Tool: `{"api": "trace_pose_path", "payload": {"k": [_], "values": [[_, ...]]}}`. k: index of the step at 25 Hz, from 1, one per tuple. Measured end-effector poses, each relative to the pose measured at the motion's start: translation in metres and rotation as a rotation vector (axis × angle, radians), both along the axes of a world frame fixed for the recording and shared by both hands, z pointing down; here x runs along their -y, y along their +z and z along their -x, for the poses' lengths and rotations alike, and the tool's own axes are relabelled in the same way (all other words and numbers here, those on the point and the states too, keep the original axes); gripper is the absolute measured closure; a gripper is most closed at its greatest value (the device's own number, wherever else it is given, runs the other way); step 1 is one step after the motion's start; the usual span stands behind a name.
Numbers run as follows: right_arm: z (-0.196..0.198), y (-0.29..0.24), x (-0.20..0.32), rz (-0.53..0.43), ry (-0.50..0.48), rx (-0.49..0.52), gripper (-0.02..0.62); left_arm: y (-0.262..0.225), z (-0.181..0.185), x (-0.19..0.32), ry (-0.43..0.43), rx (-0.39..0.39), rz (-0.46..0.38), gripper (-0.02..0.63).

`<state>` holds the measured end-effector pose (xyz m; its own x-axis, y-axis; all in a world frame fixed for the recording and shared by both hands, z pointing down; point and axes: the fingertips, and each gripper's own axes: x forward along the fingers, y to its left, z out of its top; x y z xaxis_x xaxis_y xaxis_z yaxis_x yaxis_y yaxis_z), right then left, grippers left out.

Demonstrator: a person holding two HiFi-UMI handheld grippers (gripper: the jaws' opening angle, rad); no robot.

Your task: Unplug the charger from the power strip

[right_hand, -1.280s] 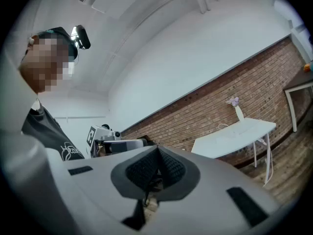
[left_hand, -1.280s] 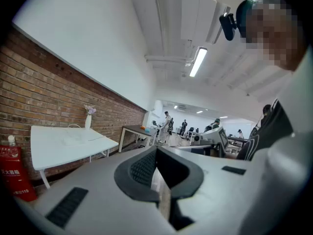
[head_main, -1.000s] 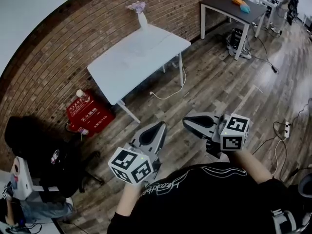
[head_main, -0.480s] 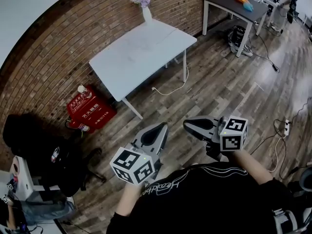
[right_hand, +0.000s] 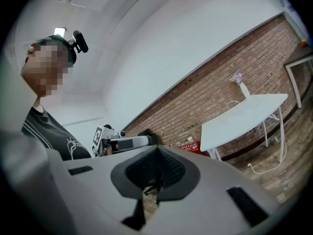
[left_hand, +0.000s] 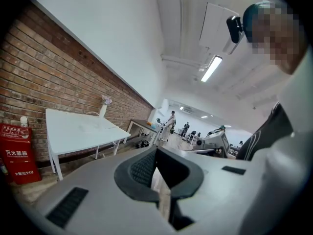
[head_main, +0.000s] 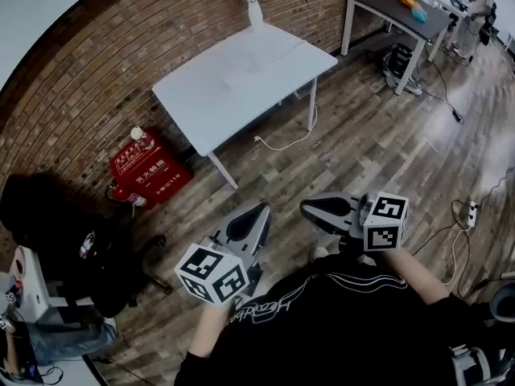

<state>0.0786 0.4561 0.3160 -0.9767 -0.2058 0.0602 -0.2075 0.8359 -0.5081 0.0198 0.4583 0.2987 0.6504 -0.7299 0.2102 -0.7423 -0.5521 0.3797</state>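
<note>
At the far left a black chair stands by the brick wall, and just beside it a red box sits on the wooden floor against the same wall. Next comes a white table with a vase of pale flowers upright at its far edge. A white cable hangs from the table and ends loose on the boards below.

Lower down, close to the person's chest, the left gripper and the right gripper are held side by side, well apart from everything else. Each has its jaws pressed together on nothing.

A dark table stands at the upper right. Near the right edge, a small white block among thin cables on the floor looks like the power strip, but it is too small to tell whether a charger sits in it.
</note>
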Motion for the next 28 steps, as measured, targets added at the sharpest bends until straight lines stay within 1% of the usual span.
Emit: {"api": "trace_pose_path", "payload": {"k": [6, 11, 15, 18, 23, 28], "values": [[0.002, 0.008, 0.027, 0.042, 0.023, 0.019, 0.598, 0.008, 0.007, 0.019, -0.015, 0.026, 0.003, 0.603], [0.003, 0.016, 0.071, 0.052, 0.012, 0.022, 0.598, 0.016, 0.013, 0.06, -0.038, 0.038, 0.012, 0.603], [0.007, 0.023, 0.128, 0.076, -0.002, 0.03, 0.598, 0.022, 0.021, 0.116, -0.059, 0.031, 0.024, 0.603], [0.006, 0.025, 0.177, 0.077, -0.011, 0.03, 0.598, 0.026, 0.019, 0.166, -0.066, 0.02, 0.033, 0.603], [-0.002, 0.028, 0.259, 0.085, 0.007, 0.035, 0.598, 0.027, 0.005, 0.249, -0.034, 0.046, 0.017, 0.603], [-0.012, 0.03, 0.32, 0.083, 0.027, 0.038, 0.598, 0.027, -0.002, 0.316, -0.024, 0.063, -0.004, 0.601]]}}
